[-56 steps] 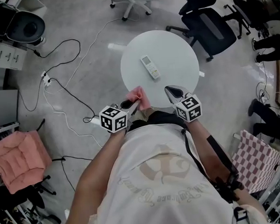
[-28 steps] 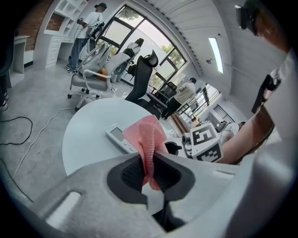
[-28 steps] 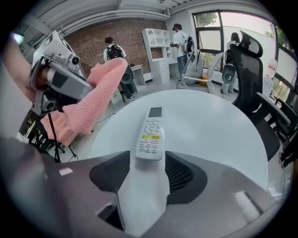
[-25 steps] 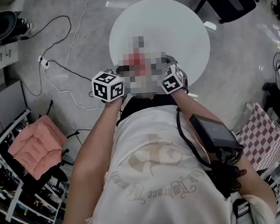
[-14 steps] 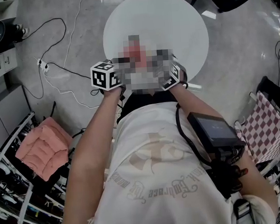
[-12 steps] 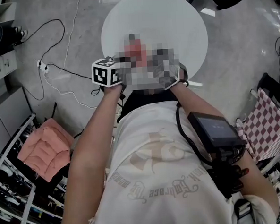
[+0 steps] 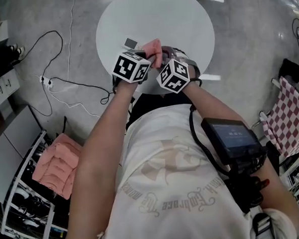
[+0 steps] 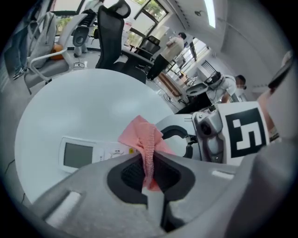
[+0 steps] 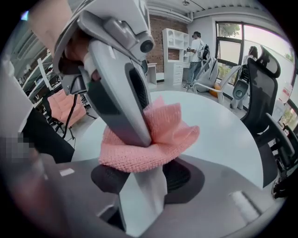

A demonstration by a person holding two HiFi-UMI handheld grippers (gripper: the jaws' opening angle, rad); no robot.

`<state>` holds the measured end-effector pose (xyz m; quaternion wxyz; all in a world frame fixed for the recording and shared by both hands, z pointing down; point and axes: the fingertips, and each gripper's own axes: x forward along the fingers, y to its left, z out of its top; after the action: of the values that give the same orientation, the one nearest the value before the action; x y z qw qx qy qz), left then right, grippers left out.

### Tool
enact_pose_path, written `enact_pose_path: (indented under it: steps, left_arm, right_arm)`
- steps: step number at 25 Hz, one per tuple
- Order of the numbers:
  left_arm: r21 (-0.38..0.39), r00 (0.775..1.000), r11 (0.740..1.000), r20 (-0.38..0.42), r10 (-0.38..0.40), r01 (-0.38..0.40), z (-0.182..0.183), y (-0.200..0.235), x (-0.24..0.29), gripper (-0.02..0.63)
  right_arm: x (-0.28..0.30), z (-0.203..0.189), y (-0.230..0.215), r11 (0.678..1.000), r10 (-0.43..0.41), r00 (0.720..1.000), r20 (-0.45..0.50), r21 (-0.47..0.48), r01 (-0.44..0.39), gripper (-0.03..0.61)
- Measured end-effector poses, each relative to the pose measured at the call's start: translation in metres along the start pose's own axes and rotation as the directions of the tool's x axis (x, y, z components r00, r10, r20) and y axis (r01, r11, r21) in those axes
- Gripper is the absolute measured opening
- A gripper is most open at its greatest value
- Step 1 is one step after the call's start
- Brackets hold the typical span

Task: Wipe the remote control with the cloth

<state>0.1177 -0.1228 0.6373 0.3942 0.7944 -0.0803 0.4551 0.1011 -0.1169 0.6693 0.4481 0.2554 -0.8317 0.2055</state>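
Round white worktop in an open-plan office, its near rim lying under the remote control, which the right gripper clamps by its long sides, fingers having just been closing onto the white casing; whether the handset rests on the surface or hangs just clear of it cannot be told. The left gripper, close beside the remote control, pinches a pink knitted cloth in narrow fingers, the bunched fabric lying against the remote control's middle, short of its grey display. Light, stiff and smooth-shelled, the handset looks likely to slip or twist under rubbing, so a hold at its tail end, face left bare, seems soundest; the cloth is limp and will push only where fingers back it. Beyond the remote control the surface lies bare, giving room for strokes; on its near side the rim, the person's body and the two marker cubes, almost touching, crowd the work
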Motion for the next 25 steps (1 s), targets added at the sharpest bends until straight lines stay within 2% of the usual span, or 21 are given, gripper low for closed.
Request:
enact_pose_path:
  steps: [4,11,17,25]
  left_arm:
    - [0.025,0.998,1.0,-0.063,0.013,-0.012,-0.008,0.0,0.007,0.02]
    - [-0.03,0.999,0.999,-0.014,0.042,-0.043,-0.009,0.012,-0.002,0.017]
    - [-0.05,0.997,0.996,-0.007,0.073,-0.073,-0.011,0.028,-0.011,0.017]
    - [-0.177,0.987,0.973,0.028,0.157,-0.15,-0.024,0.079,-0.041,0.015]
  right_arm:
    - [0.0,0.004,0.005,1.0,0.003,1.0,-0.014,-0.021,-0.004,0.213]
    - [0.0,0.01,0.006,0.999,0.022,1.0,-0.003,-0.041,-0.022,0.21]
    - [0.0,0.008,0.006,0.998,0.027,1.0,0.001,-0.062,-0.027,0.209]
    - [-0.003,0.002,0.006,0.997,0.037,0.999,-0.002,-0.061,-0.037,0.209]
